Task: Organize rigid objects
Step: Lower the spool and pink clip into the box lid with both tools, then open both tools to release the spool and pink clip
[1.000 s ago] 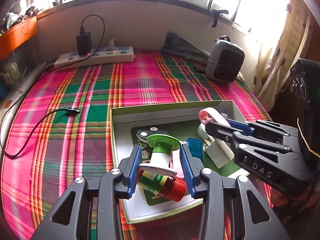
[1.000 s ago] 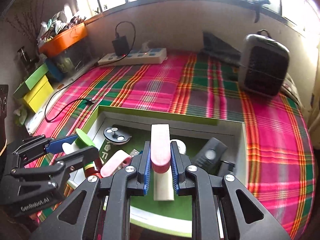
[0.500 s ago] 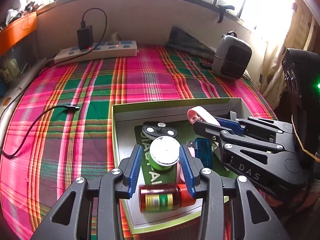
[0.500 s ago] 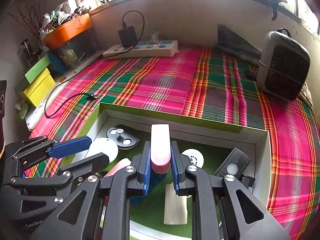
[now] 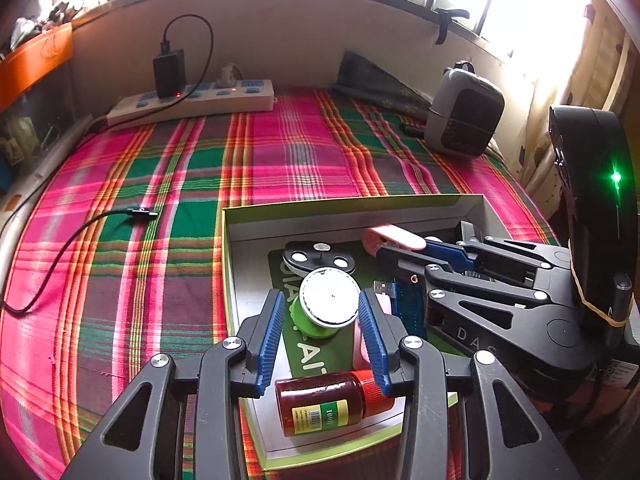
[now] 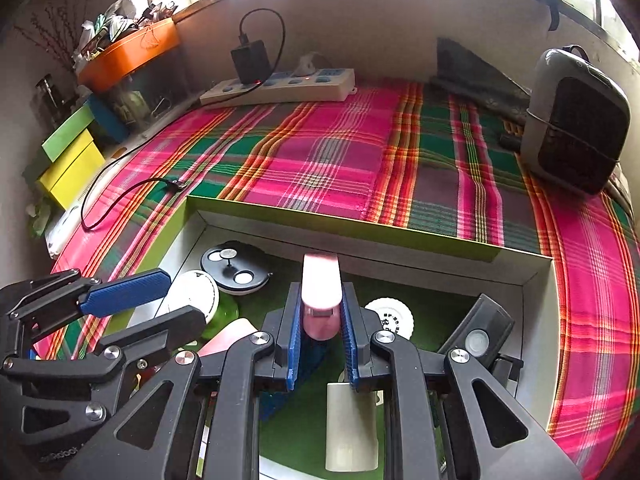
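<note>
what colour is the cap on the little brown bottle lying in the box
Red. The cap shows best in the left wrist view, on the bottle lying near the box's front edge.

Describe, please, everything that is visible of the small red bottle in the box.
The red bottle lies on its side at the near end of the box, on the pale floor, its red cap toward the right. The body looks like translucent dark red plastic or glass, and a yellow, green and white label with a barcode wraps around it. The left gripper stands above it without gripping it. Whether it leans on the near wall cannot be told.
</note>
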Demonstrator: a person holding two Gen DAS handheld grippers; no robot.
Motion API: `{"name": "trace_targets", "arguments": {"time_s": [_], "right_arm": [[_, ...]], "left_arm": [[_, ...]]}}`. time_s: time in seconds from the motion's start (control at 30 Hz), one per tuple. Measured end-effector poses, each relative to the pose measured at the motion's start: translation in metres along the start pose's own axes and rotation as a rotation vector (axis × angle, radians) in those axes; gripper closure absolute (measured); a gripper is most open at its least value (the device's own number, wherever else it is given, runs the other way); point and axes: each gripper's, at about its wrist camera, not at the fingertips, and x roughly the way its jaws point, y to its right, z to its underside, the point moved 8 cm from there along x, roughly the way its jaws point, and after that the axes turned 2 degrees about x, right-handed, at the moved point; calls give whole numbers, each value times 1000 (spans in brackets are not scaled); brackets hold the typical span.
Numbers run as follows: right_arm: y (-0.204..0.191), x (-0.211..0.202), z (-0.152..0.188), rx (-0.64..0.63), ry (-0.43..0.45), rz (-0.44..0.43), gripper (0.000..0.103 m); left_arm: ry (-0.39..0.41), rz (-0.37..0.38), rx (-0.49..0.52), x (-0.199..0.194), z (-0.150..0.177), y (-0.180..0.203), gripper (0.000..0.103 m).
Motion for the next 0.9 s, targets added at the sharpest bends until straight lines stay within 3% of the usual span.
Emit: {"name": "trace_targets", "arguments": {"time_s": [0.37, 0.67, 0.9], "right_arm": [[0, 0, 1, 10, 5, -3, 84], [0, -10, 3, 25, 24, 8, 74], [-3, -26, 9, 37, 44, 13, 74]], "left_arm": [[-1, -15, 0, -2, 1, 0, 65], [15, -43, 3, -13, 6, 0, 65], [64, -73, 6, -34, 10, 4, 65]]}}
